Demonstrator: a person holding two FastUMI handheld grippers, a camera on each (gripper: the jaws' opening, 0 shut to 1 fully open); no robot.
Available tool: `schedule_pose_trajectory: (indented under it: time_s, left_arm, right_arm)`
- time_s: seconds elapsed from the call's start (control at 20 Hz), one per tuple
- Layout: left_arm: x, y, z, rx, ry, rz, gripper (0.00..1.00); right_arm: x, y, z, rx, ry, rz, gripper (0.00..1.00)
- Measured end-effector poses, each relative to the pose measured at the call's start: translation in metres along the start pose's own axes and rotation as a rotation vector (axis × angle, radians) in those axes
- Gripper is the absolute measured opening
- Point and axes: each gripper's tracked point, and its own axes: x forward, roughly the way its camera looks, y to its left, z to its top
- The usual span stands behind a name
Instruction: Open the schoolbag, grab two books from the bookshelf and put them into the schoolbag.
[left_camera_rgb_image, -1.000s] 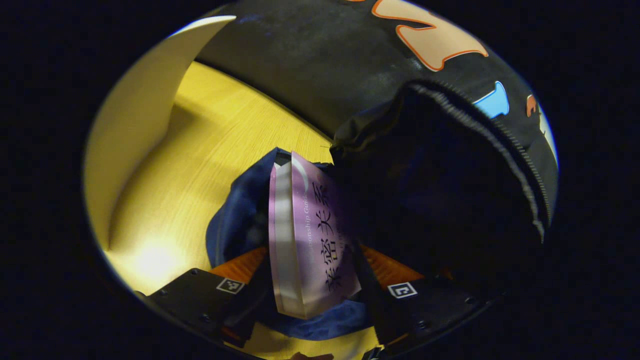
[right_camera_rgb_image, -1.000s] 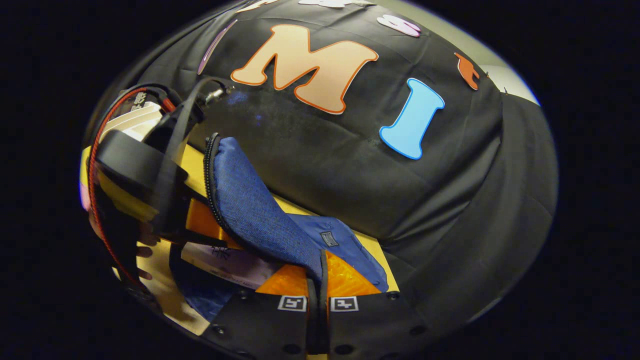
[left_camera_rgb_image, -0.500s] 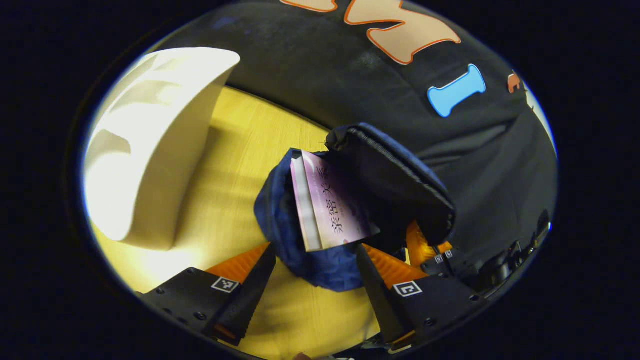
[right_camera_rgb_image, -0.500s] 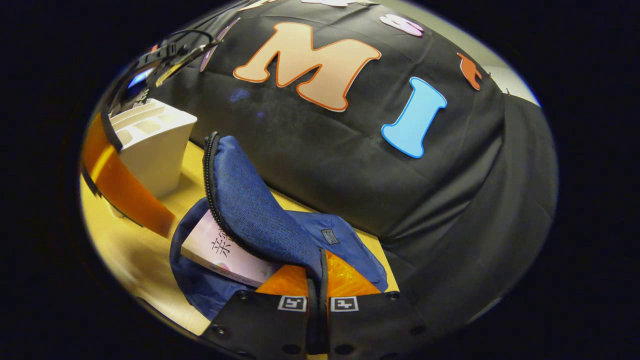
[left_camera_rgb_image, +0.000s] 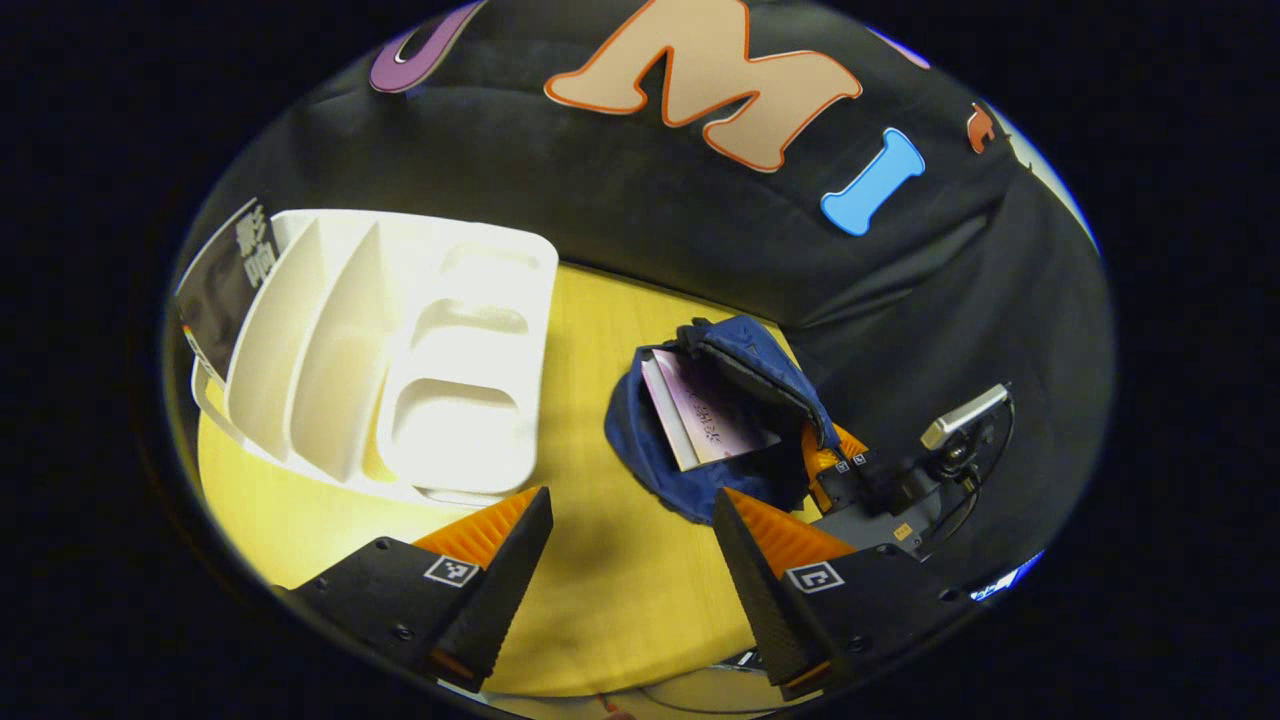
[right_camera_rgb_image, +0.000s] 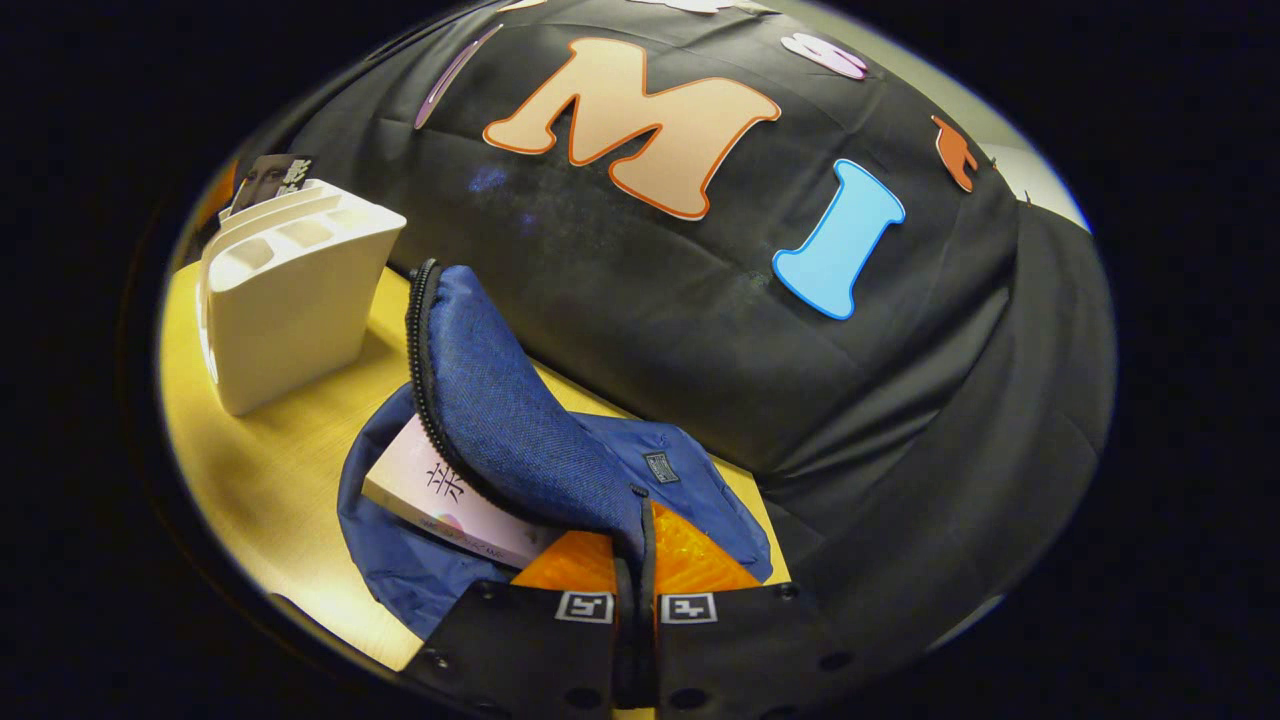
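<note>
Inside the schoolbag (right_camera_rgb_image: 420, 570) lies one book (right_camera_rgb_image: 440, 495); right claw (right_camera_rgb_image: 636, 590) pinches its flap (right_camera_rgb_image: 510, 430), left claw (left_camera_rgb_image: 630, 540) agape.

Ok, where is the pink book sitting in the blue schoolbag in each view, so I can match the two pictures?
Left gripper view: the pink book lies right of centre, in the open mouth of the blue fabric schoolbag.
Right gripper view: the same book shows lower left, under the lifted flap.
Shared landmark: the white plastic bookshelf, left of the bag in both.
</note>
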Motion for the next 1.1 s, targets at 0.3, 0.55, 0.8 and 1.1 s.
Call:
schedule_pose_trajectory:
  time_s: [0.3, 0.55, 0.8, 1.1]
  left_arm:
    - [-0.07, 0.065, 0.029, 0.063, 0.019, 0.106, 0.95]
    - [-0.115, 0.121, 0.041, -0.097, 0.104, 0.152, 0.94]
    - [-0.149, 0.191, 0.064, -0.25, 0.135, 0.252, 0.94]
    - [-0.155, 0.263, 0.099, -0.232, 0.133, 0.379, 0.93]
  right_arm:
    - [-0.003, 0.002, -0.004, -0.012, 0.026, -0.021, 0.02]
    - [-0.005, 0.002, -0.008, -0.017, 0.044, -0.029, 0.01]
    - [-0.003, 0.004, -0.008, -0.019, 0.056, -0.039, 0.05]
    - [0.0, 0.008, -0.008, -0.022, 0.079, -0.053, 0.05]
